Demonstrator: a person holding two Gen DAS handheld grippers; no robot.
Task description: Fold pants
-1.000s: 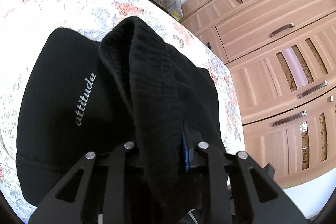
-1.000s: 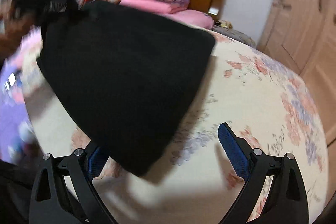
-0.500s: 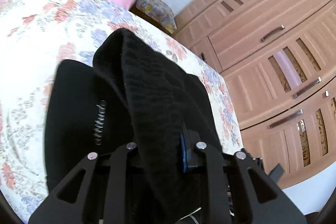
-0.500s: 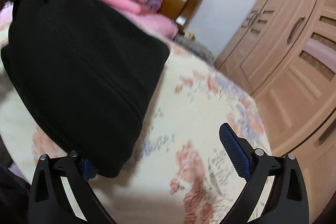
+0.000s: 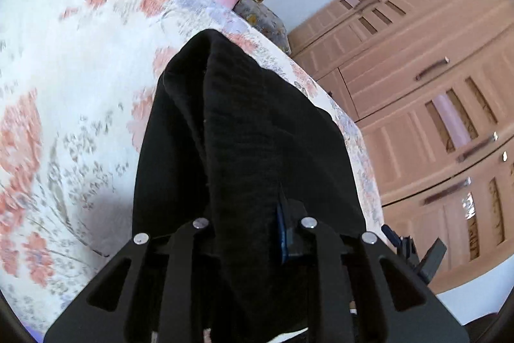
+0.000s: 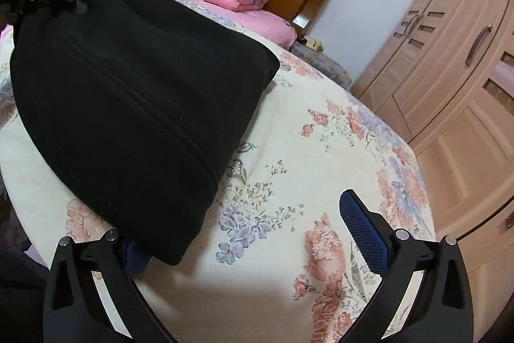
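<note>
One pair of black pants [image 6: 128,105] lies folded on the floral bed [image 6: 321,150]. My left hand-held gripper [image 5: 247,227] is clamped on a bunched edge of it; my right hand-held gripper [image 6: 250,233] gapes wide, holding nothing, its left pad beside the pants' near corner.

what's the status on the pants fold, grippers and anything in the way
Left hand-held gripper shut on black pants, holding one end up. Right hand-held gripper open, pants' lower corner at its left finger. Floral bedspread ahead bare.
</note>
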